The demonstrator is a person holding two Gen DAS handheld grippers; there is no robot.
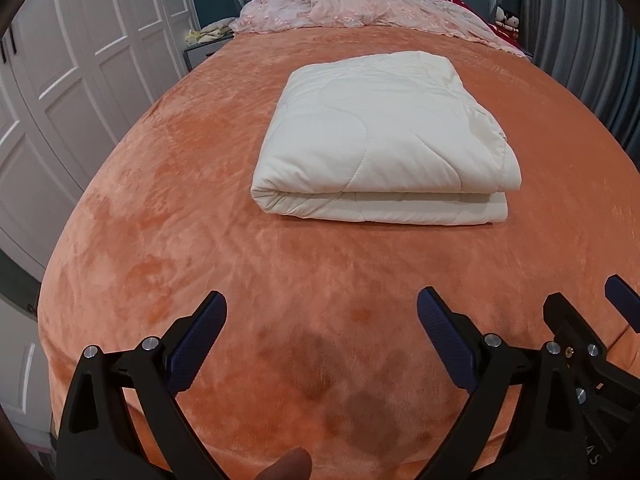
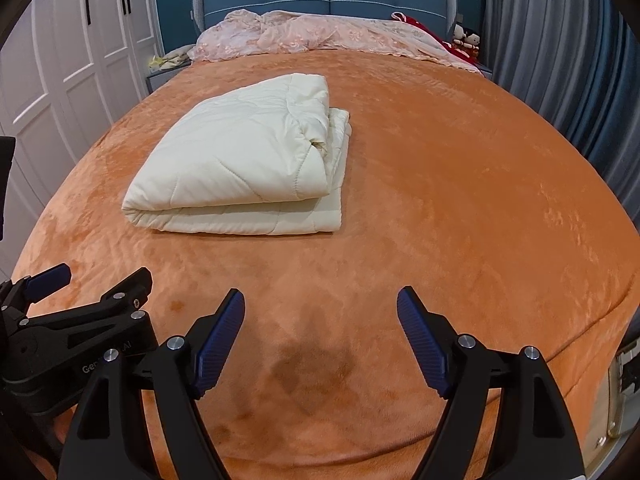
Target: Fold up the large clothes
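With the left gripper (image 1: 322,310) and the right gripper (image 2: 321,306) both spread wide and empty, the folded quilt (image 1: 380,140) lies on the bed (image 1: 160,240) well beyond the fingers, so folding appears complete and withdrawal remains.

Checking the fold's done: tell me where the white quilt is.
The white quilt lies folded mid-bed on the orange blanket, ahead of both claws.
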